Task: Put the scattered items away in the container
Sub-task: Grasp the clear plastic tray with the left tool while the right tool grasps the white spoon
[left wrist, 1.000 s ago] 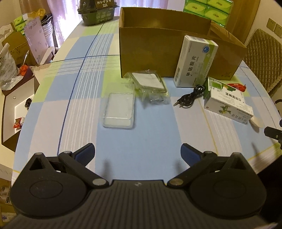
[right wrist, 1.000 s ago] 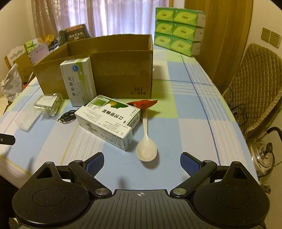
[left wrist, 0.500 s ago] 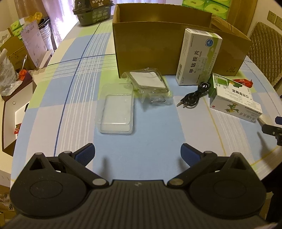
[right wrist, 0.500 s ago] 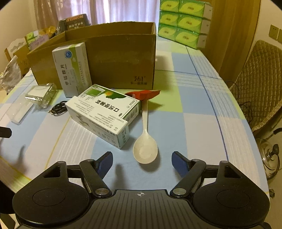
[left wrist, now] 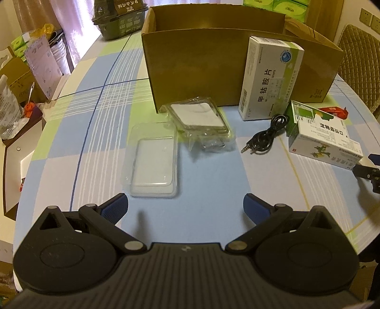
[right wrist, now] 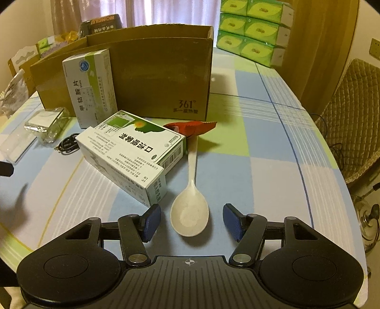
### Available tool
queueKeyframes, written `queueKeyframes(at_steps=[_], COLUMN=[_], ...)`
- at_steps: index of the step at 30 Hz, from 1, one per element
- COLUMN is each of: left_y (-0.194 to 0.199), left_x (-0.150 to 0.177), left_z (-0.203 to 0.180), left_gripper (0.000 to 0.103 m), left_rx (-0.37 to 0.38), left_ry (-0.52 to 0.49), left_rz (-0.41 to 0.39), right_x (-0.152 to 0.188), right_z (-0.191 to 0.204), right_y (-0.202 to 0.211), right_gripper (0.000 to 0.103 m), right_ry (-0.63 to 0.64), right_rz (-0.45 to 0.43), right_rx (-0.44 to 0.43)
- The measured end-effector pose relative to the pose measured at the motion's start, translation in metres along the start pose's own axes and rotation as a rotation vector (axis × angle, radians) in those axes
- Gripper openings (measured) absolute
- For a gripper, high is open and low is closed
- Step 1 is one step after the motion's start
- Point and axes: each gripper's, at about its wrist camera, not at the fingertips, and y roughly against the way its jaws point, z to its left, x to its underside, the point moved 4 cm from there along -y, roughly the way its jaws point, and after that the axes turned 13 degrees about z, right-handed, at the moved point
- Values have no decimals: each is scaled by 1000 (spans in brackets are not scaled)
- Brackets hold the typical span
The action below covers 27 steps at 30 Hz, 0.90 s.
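An open cardboard box [left wrist: 213, 69] [right wrist: 152, 78] stands on the checked tablecloth. In front of it lie a clear plastic tray [left wrist: 153, 164], a clear case with a white card [left wrist: 198, 117], a black audio cable [left wrist: 266, 136], a flat green-and-white medicine box [right wrist: 133, 152] [left wrist: 320, 137], a red packet [right wrist: 192, 127] and a white spoon [right wrist: 191, 204]. A tall white medicine box [left wrist: 270, 78] [right wrist: 91, 88] leans upright against the carton. My left gripper [left wrist: 185, 206] is open just short of the tray. My right gripper [right wrist: 191, 221] is open with the spoon's bowl between its fingers, untouched.
Green tissue packs [right wrist: 254, 31] are stacked at the table's far right. A padded chair [right wrist: 353, 133] and a kettle [right wrist: 370, 221] stand off the right edge. A dark basket [left wrist: 118, 20] sits behind the carton. Boxes and bags [left wrist: 21, 78] crowd the left side.
Both grippers have moved forward toward the items. My right gripper's fingers have narrowed and now flank the spoon's bowl. The items have not moved.
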Motion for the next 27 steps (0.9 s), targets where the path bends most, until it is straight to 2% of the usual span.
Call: queueKeyframes(at_steps=[2, 3, 4, 6, 9, 17, 27], left_y=[-2, -3, -4, -5, -7, -9, -19], left_x=[-2, -3, -3, -4, -4, -8, -28], left_z=[0, 0, 0, 0, 2, 8, 25], left_gripper=[102, 102, 102, 102, 101, 102, 101], left_rx=[2, 4, 4, 3, 4, 0, -22], left_ry=[-2, -2, -4, -6, -2, -1, -14], left_rz=[0, 1, 2, 3, 6, -5, -30], right_x=[-1, -2, -2, -3, -5, -5, -4], right_z=[-1, -1, -1, 1, 2, 3, 3], right_y=[-1, -1, -2, -2, -2, 0, 5], right_gripper=[64, 56, 52, 52, 37, 35, 35], right_ry=[-1, -1, -1, 4, 4, -17, -42], right_rz=[-3, -4, -5, -7, -6, -4, -7], right_rx=[2, -2, -7, 2, -2, 8, -3])
